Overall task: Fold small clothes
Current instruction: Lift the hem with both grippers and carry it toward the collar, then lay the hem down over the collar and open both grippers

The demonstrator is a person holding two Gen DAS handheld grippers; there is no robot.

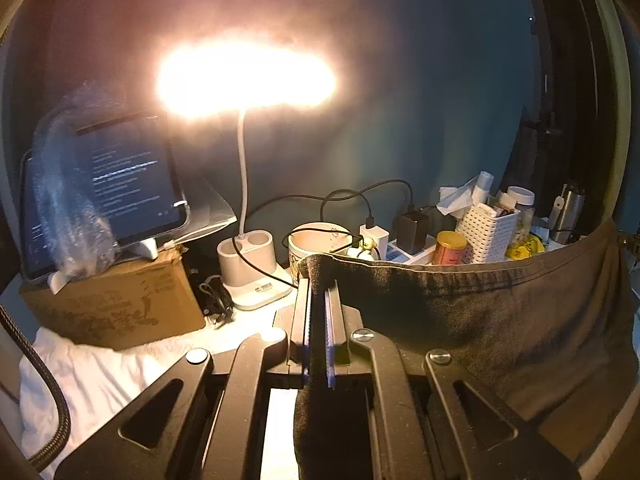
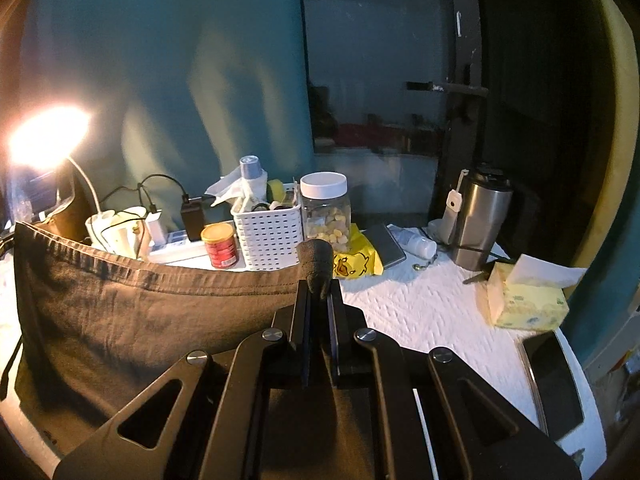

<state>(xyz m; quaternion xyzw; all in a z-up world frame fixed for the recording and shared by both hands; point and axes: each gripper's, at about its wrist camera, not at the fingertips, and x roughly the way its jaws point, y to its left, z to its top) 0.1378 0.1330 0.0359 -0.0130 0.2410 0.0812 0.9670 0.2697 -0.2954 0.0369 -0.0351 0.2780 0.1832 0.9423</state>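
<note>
Dark garment (image 1: 500,312) hanging stretched between left gripper (image 1: 319,300) and right gripper (image 2: 319,300), fingers pinching its corners; next, I judge: lowering flat onto worktop (image 2: 420,304).

A glaring desk lamp (image 1: 244,76) lights the teal wall (image 2: 180,60).

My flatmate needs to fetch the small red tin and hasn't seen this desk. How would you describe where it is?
Look along the teal wall behind the white-covered table. Find the white perforated basket; the red tin stands just left of it, in front of the power strip. It is the only red, gold-lidded can there.
</note>
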